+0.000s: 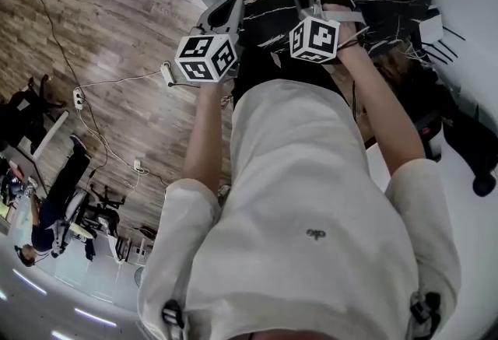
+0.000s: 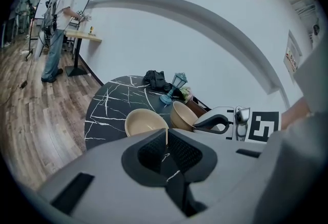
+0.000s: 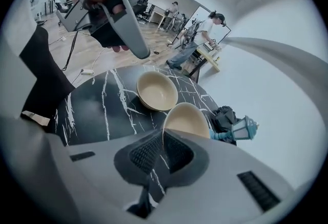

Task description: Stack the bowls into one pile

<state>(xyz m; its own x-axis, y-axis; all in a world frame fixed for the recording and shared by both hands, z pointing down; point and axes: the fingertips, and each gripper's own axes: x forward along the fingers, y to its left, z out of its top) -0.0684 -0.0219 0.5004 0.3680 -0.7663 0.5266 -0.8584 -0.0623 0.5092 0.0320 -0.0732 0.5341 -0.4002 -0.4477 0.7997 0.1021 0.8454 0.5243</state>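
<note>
Tan bowl (image 3: pixel 187 120) is pinched by its rim in the clamped-shut right tool (image 3: pixel 163 138), tipped above the black marble worktop (image 3: pixel 97 110), the other bowl (image 3: pixel 157 89) sits on it mid-frame, left tool (image 2: pixel 166 135) is closed on nothing, so I reckon it's mid-carry and next needs centring over that one, then lowering.

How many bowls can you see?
2. The first bowl rests on the black table. The second bowl, right beside it, is tilted and pinched by its rim in the right gripper. Nothing seems to hide any more.
</note>
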